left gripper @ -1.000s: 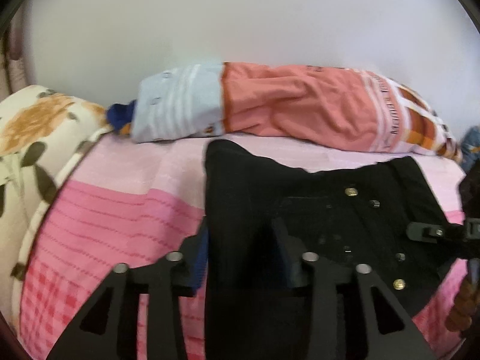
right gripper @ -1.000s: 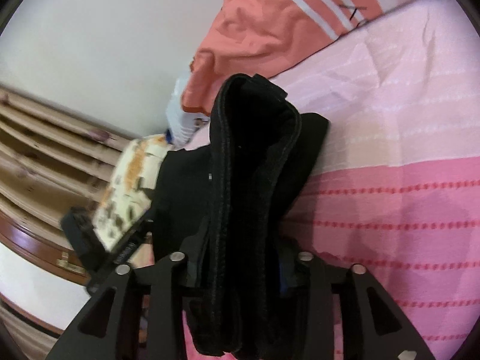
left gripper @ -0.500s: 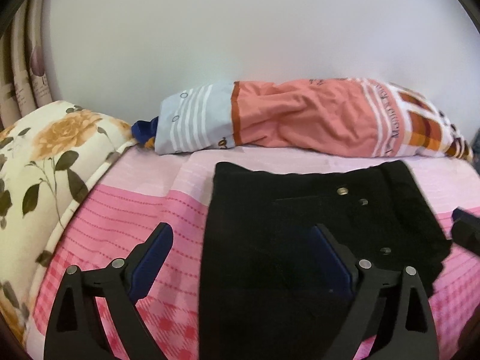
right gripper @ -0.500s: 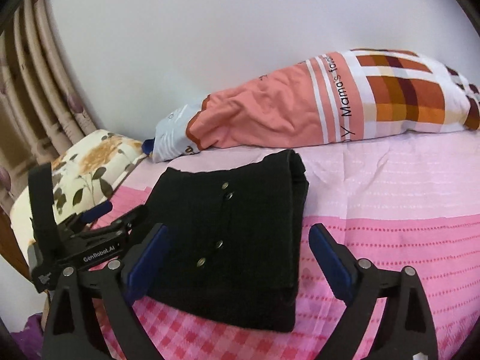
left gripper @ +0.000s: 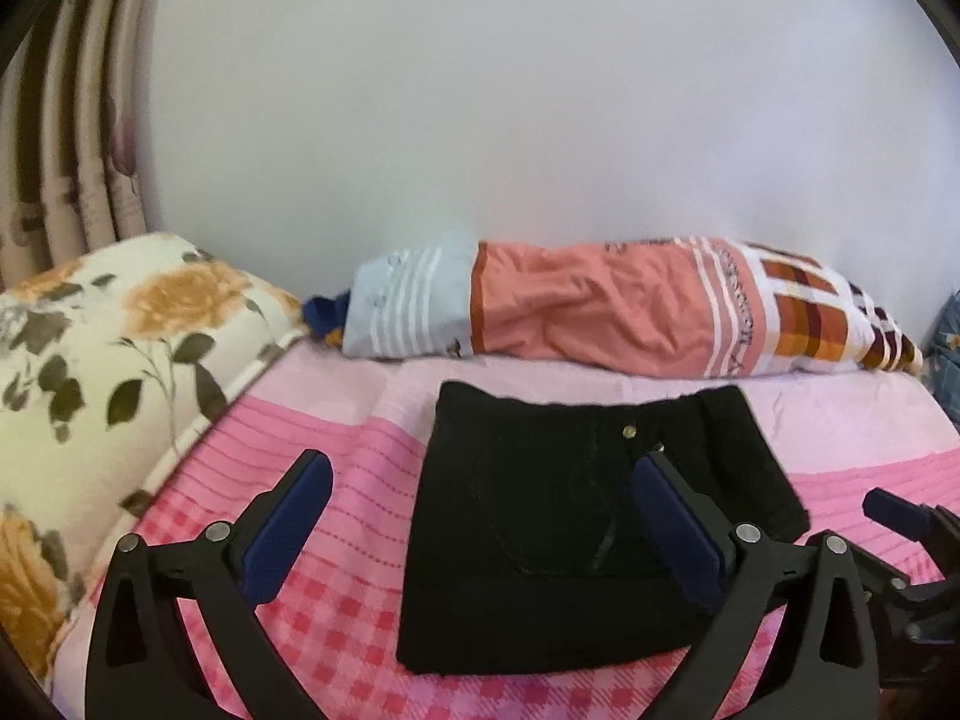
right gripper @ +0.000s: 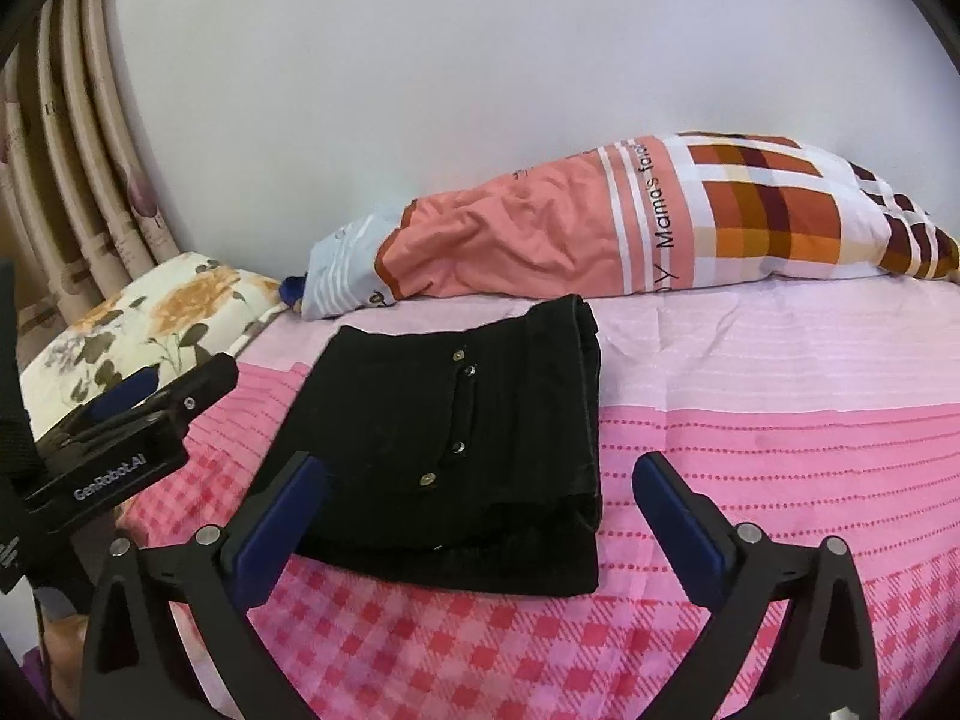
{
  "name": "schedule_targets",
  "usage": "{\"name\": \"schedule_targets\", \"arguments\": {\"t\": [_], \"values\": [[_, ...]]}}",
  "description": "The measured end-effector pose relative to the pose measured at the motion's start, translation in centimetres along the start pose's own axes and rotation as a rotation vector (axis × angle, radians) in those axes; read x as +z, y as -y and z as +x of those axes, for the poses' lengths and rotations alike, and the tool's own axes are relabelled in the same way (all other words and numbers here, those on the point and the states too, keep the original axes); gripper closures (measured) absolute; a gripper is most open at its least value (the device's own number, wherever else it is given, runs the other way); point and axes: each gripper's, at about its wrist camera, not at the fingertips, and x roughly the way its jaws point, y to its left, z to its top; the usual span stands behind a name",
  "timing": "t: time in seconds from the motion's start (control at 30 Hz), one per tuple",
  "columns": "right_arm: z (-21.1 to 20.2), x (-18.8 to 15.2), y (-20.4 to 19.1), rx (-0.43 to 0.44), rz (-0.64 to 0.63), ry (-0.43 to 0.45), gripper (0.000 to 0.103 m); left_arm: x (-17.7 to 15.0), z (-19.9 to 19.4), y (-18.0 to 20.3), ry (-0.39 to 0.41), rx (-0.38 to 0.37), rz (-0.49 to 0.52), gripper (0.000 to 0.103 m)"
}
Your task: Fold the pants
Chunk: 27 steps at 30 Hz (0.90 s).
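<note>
Black pants (left gripper: pixel 576 516) lie folded into a compact rectangle on the pink bedsheet (left gripper: pixel 336 456), near the long orange-and-check pillow (left gripper: pixel 630 318) against the wall (left gripper: pixel 480 90).

Left wrist view shows the pants flat from the front, one brass stud near the top edge, plus a floral cushion (left gripper: pixel 102 360) and curtain (left gripper: pixel 66 120) at far left. Right wrist view gives what that one lacks — the stacked fold layers along the pants' (right gripper: pixel 468 450) right edge, a row of four studs down the front, and the pillow's "Mama's" lettering (right gripper: pixel 660 210).

Left gripper (left gripper: pixel 480 510): jaws spread wide, nothing between them, blue pads (left gripper: pixel 288 528) clear of the cloth as far as can be told; seen from the side in the right view (right gripper: pixel 126 414). Right gripper (right gripper: pixel 480 510): jaws likewise wide apart, empty — left pad overlaps the pants' near corner in view, contact unclear. Its tip shows at the left view's right edge (left gripper: pixel 900 510).
</note>
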Motion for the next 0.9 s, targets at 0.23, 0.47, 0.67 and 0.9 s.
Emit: {"name": "schedule_targets", "arguments": {"t": [0.23,0.47,0.67,0.9], "values": [[-3.1,0.6,-0.5,0.016,0.005,0.050,0.000,1.6,-5.1,0.5,0.102,0.055,0.014,0.000],[-6.7,1.8,-0.6,0.008,0.010,0.121,0.000,3.1,-11.1,1.3,0.315,0.105,-0.052,0.000],[-8.6,2.1,-0.6,0.017,0.019,0.145,0.000,3.7,-12.8,0.9,0.276,0.180,-0.130,0.000],[-9.2,2.2,-0.7,0.025,0.024,0.140,0.000,3.7,-13.3,1.4,0.240,0.106,-0.055,0.000]]}}
